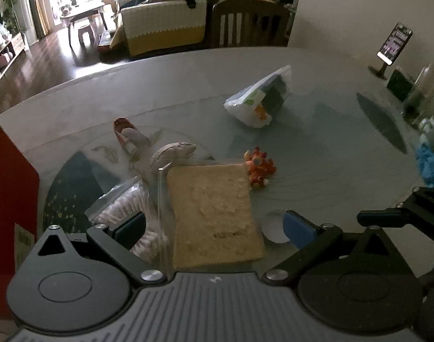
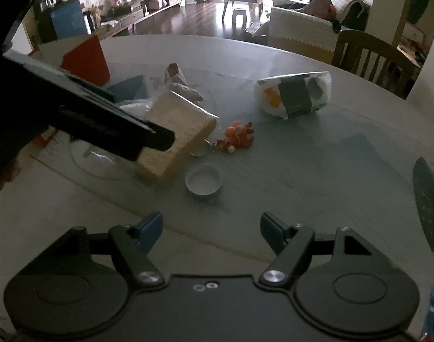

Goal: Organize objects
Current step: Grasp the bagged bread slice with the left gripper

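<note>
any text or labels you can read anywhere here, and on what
None can be read.
Phone on the stand: its screen shows print, too small.
Tan pack: dark marks near its lower end, blurred.
Red box: pale label at its foot, blurred.
White bag: coloured patches, no legible words.

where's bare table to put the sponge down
Bare table lies right of the white cap, below the plastic bag. It is crowded on the left: sponge, cotton swab bag, orange toy and red box sit close together.

Both grippers, left (image 1: 214, 228) and right (image 2: 211, 228), are matte black with blue-padded jaws, silver pivot screws and ribbed housings.
</note>
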The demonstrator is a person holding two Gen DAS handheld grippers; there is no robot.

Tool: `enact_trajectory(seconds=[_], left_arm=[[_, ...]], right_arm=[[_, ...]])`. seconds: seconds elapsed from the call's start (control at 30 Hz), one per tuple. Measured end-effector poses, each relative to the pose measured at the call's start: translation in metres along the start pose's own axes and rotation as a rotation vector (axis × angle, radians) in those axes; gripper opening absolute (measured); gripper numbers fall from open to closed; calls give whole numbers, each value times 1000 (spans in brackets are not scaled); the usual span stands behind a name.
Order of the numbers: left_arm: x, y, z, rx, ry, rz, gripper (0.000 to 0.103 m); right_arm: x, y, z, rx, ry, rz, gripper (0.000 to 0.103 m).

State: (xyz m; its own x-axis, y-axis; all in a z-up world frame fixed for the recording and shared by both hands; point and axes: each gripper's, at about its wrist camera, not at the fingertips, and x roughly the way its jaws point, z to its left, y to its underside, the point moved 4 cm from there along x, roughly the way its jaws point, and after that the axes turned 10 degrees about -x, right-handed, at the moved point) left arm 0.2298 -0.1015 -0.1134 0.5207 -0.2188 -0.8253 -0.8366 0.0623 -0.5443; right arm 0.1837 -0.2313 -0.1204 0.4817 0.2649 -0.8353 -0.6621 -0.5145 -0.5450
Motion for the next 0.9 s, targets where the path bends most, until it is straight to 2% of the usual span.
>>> enact_trajectory(seconds=[0.37, 0.47, 0.7, 0.8, 0.83, 0.9], left_arm=[[38, -5, 0, 10, -68, 60, 103], [45, -4, 5, -9, -57, 85, 103], [51, -3, 8, -14, -52, 74, 103], [51, -2, 8, -14, -44, 69, 103], [51, -2, 8, -15, -49, 66, 103], [50, -2, 7, -4, -50, 62, 102]], right_arm=[[37, -12, 0, -52, -18, 19, 75], [45, -15, 4, -69, -30, 18, 73], [56, -22, 8, -103, -17, 0, 72], [59, -24, 9, -113, -15, -1, 64], [60, -24, 9, -118, -13, 0, 55], [61, -25, 10, -124, -15, -1, 52]])
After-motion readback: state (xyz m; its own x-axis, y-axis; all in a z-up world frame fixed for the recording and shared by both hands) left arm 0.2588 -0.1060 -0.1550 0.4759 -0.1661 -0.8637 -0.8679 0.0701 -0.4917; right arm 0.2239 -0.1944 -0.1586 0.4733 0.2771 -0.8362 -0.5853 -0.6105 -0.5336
